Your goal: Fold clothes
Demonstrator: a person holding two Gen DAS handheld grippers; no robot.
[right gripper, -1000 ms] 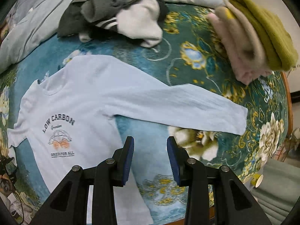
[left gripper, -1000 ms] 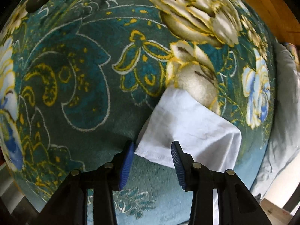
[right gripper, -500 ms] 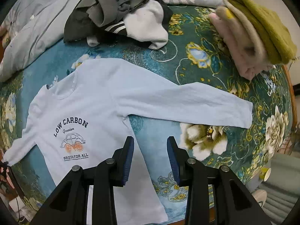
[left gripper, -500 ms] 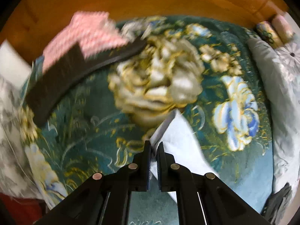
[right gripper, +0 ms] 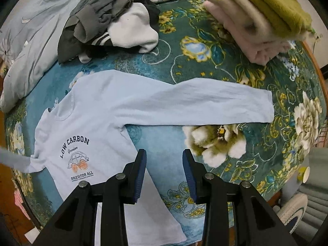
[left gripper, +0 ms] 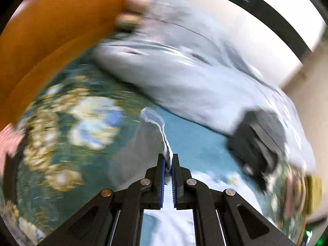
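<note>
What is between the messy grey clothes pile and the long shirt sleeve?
Only bare floral teal blanket between the grey clothes pile and the pale blue shirt's outstretched sleeve, seen in the right wrist view.

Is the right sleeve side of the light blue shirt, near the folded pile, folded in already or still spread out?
Spread out. The sleeve lies flat and straight on the floral blanket, its cuff pointing toward the folded pile.

left hand-held gripper [left gripper: 168,165] | closed on sleeve cuff [left gripper: 162,141] | lifted, swung

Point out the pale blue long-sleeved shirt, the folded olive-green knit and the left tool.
pale blue long-sleeved shirt [right gripper: 98,106]: right wrist view, chest.
folded olive-green knit [right gripper: 266,2]: right wrist view, top face.
left tool [left gripper: 168,164]: left wrist view, fingertip gap.
</note>
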